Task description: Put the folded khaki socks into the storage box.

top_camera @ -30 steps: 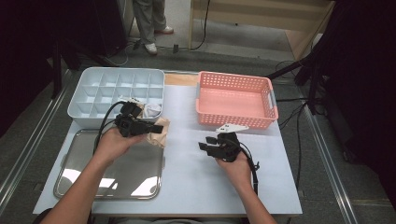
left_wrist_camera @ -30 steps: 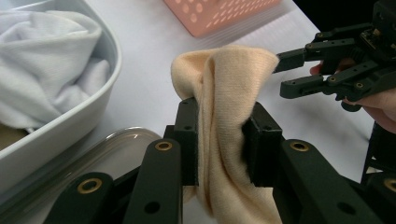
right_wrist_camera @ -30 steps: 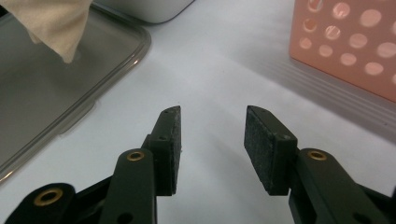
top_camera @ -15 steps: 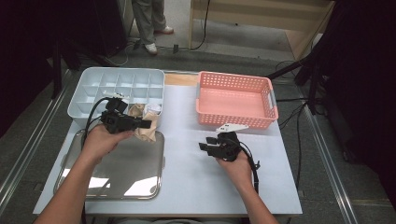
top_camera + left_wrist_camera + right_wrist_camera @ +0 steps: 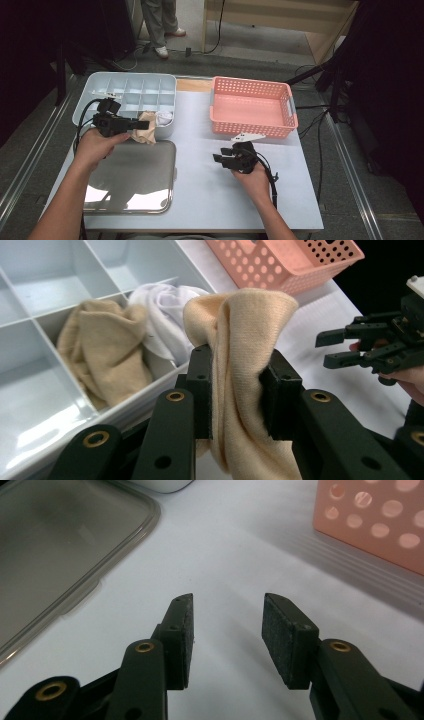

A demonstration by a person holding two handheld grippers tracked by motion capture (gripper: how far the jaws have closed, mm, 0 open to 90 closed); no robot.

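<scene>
left gripper (image 5: 142, 125) clamped on tan cloth (image 5: 245, 365), held at near-right corner of organizer (image 5: 90, 90). target cell with matching tan cloth (image 5: 102, 365) just beyond, left of jaws. right gripper (image 5: 227, 630) apart, idle on table (image 5: 225, 200).

**What things are made of**

The beige sock (image 5: 240, 355) is soft knit cloth with a fuzzy look. Another beige sock (image 5: 107, 357) and a white cloth (image 5: 165, 322) look soft too. The box (image 5: 125, 90) is pale, smooth plastic with a slight shine. The basket (image 5: 252, 107) is pink plastic full of small holes. The tray (image 5: 135, 175) is shiny metal, bright like a mirror. The table (image 5: 220, 195) is smooth, matt white. The left gripper (image 5: 235, 390) and right gripper (image 5: 227, 630) are matt black plastic with rough dark pads (image 5: 280, 635) and brass-coloured rivets.
</scene>
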